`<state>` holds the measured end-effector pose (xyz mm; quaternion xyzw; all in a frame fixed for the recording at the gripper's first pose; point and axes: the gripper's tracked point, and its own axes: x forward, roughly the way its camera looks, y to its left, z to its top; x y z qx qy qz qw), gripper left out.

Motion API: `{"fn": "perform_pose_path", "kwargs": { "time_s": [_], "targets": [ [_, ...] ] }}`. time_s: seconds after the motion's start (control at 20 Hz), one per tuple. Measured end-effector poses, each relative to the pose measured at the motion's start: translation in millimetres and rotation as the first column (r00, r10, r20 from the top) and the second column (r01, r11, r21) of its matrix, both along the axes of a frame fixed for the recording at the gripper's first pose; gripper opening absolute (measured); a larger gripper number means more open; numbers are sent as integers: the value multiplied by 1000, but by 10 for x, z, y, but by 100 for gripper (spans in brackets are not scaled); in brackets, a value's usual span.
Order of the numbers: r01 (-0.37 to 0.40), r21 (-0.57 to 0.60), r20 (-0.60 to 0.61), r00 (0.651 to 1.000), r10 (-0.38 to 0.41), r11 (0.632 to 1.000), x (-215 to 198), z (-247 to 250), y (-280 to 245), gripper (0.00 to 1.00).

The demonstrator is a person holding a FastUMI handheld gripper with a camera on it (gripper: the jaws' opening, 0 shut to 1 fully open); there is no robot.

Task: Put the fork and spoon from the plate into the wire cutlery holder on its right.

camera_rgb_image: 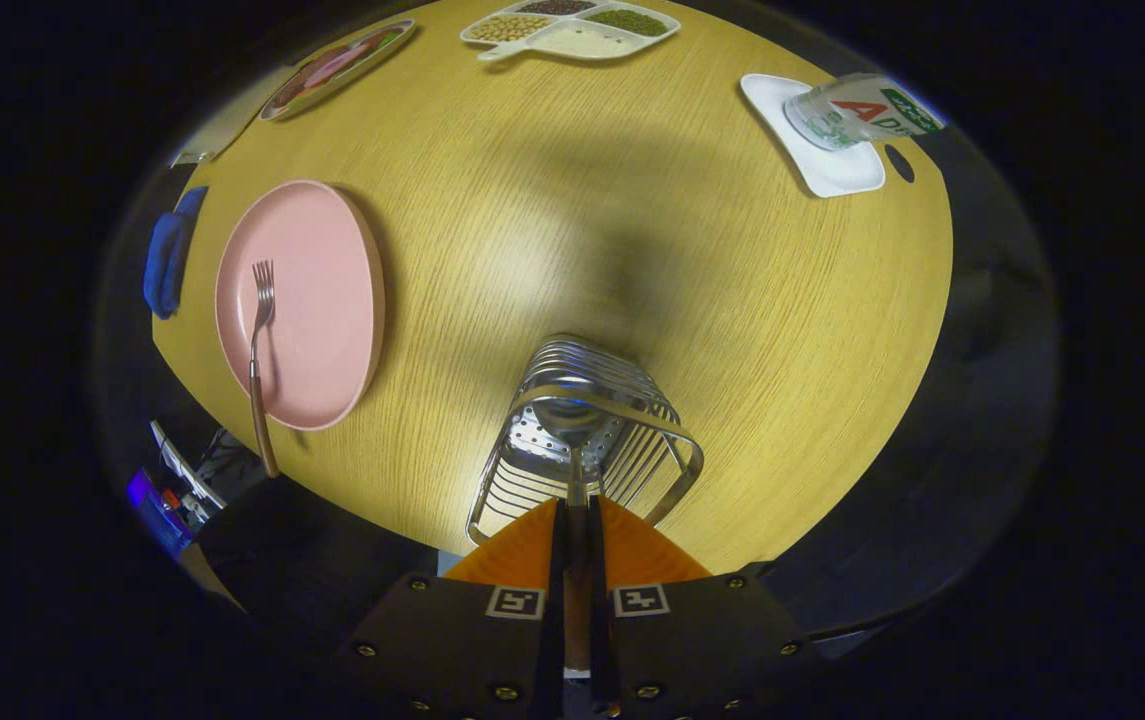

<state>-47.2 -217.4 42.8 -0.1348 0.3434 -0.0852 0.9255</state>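
Tongs [577, 515] clamped on spoon [574, 440] over wire holder [587, 440] (near counter [632, 250] edge); fork [259, 350] lying on pink plate [322, 300].

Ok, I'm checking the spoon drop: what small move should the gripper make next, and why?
Probably lower a little further, then open. The gripper has its fingers shut on the metal spoon, whose bowl hangs over the open top of the silver wire cutlery holder, so the drop looks lined up. The wooden-handled fork lies on the pink round plate, to be fetched after.
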Motion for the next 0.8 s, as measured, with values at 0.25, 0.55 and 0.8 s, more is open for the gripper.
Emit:
{"fn": "perform_pose_path", "kwargs": {
  "time_s": [0.25, 0.55, 0.8],
  "targets": [
    [-9, 21, 43, 999, 8, 1000, -49, 11, 36, 11],
    [-23, 23, 79, 997, 21, 999, -113, 24, 33, 23],
    [-35, 50, 140, 990, 28, 998, -225, 41, 21, 23]
  ]
}}
